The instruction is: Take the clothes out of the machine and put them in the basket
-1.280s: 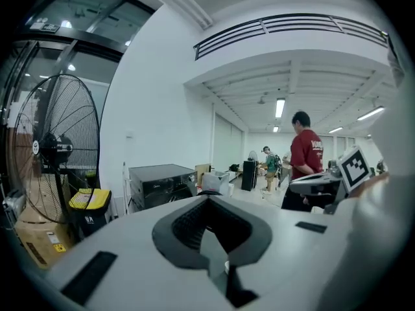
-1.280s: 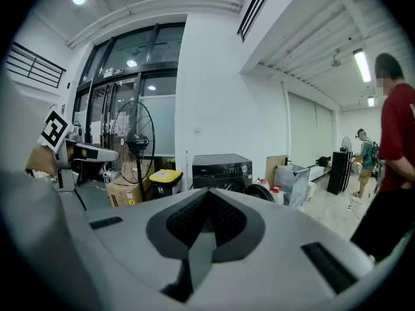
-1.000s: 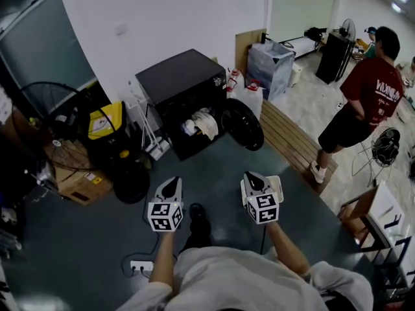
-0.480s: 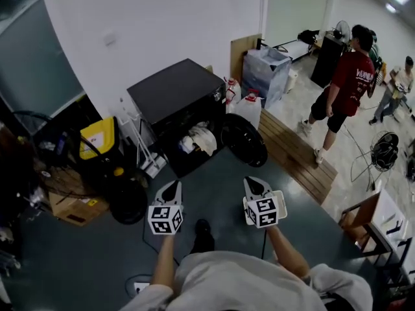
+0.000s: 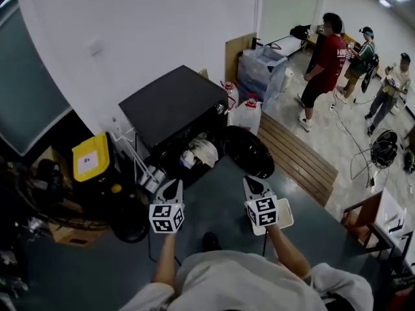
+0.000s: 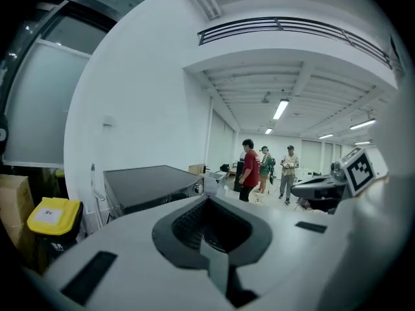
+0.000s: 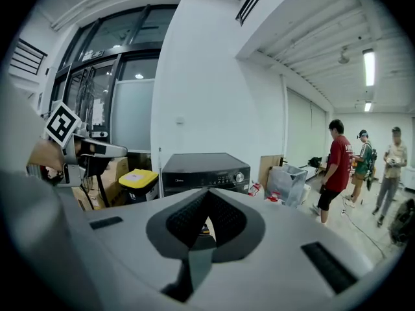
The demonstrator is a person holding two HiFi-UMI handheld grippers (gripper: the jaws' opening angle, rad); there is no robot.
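Note:
A black washing machine [image 5: 172, 105] stands against the white wall, its round door [image 5: 246, 151] swung open to the right. Pale clothes [image 5: 201, 153] lie in the drum opening. My left gripper [image 5: 170, 186] and right gripper [image 5: 253, 183] hover side by side over the dark floor, a short way in front of the machine, both shut and empty. The machine also shows in the left gripper view [image 6: 149, 183] and the right gripper view [image 7: 204, 170]. A white rectangular thing [image 5: 283, 219] lies on the floor, partly hidden under my right gripper; I cannot tell whether it is the basket.
A black bin with a yellow lid [image 5: 91, 161] stands left of the machine. White jugs [image 5: 248, 114] and a clear storage box [image 5: 262, 70] sit to its right. A wooden bench [image 5: 298, 157] runs along the right. Three people [image 5: 324, 57] stand at the back right.
Both grippers have advanced toward the machine, which now sits nearer and lower in the head view. The person in red has walked away to the back right.

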